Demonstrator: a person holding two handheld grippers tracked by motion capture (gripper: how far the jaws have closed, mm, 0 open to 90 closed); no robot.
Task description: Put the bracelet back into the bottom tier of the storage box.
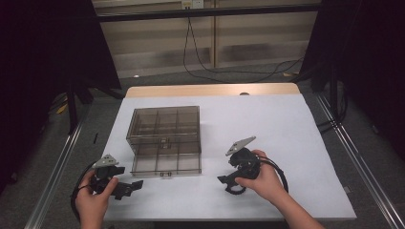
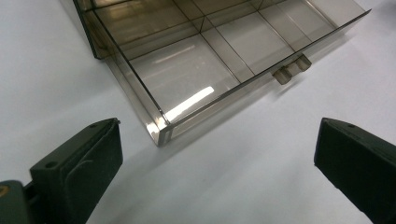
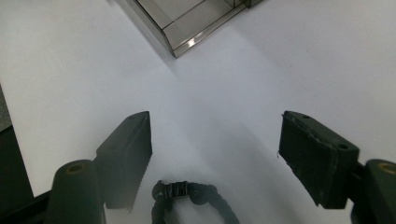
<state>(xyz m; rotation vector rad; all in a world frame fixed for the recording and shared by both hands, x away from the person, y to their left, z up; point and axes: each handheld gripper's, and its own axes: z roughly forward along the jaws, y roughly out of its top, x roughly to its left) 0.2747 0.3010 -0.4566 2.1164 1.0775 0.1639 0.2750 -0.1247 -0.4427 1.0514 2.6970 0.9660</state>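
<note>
left gripper [image 1: 136,185] near edge, jaws wide apart, holding nothing | right gripper [image 1: 224,180] jaws apart, holding nothing | drawer [image 1: 167,163] pulled out between them, compartments bare | smoky organizer box [image 1: 165,125] behind on white table cover [image 1: 286,143] | cable [image 1: 200,67] on floor beyond

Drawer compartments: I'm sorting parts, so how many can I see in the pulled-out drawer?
3, side by side in the drawer at the box's near side: left, middle, right. More may be hidden farther back under the box.
</note>
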